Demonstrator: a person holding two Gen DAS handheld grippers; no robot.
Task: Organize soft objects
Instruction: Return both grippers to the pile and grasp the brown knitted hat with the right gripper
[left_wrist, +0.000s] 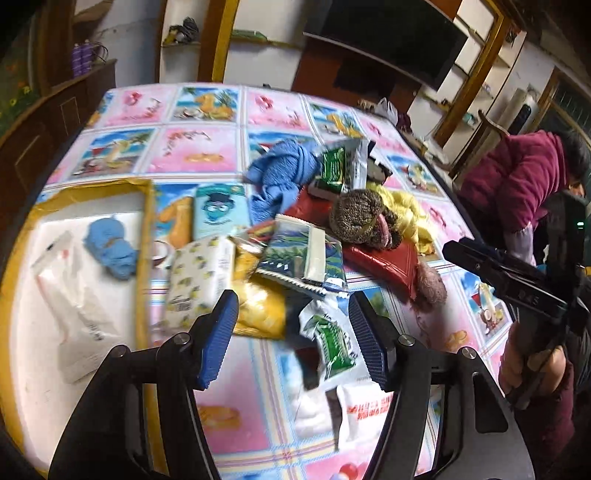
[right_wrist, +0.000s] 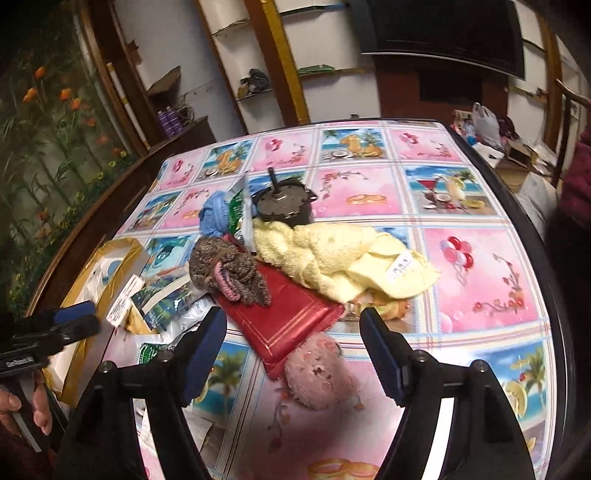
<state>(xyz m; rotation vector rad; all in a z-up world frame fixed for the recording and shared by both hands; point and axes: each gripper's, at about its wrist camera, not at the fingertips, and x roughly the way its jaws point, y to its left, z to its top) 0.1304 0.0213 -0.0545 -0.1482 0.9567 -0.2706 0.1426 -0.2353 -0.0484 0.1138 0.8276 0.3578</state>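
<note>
Hovering over a messy pile right now, both grippers have nothing in them. The left gripper (left_wrist: 293, 338) stands moderately open above the tabletop (left_wrist: 207, 147), with a green-and-white sachet (left_wrist: 332, 339) lying under the gap between its pads, not touched as far as I can tell. The right gripper (right_wrist: 293, 354) is spread wider and empty, with the pink fuzzy pouf (right_wrist: 317, 373) sitting on the tabletop between its fingers, at about 5 o'clock from the red booklet (right_wrist: 284, 317). The box (left_wrist: 144, 236) with gold-taped edges sits at 9 o'clock of the heap in the left wrist view, already holding a blue knit bundle (left_wrist: 110, 247) and a white plastic bag (left_wrist: 74, 302), so I'd guess soft stuff goes in there. Still on the pile: the brown knit bundle (right_wrist: 229, 269) lying on the red booklet, the yellow towel (right_wrist: 340, 258) at 3 o'clock of it, and a blue towel (left_wrist: 280, 173) at the far side. What could go wrong: everything overlaps, so pulling the yellow towel could drag the dark metal motor-looking part (right_wrist: 284, 206) it's leaning against. Closing the left gripper here would likely catch slippery packets instead of fabric. The two grippers are also close together, so they could bump heading for the box.
</note>
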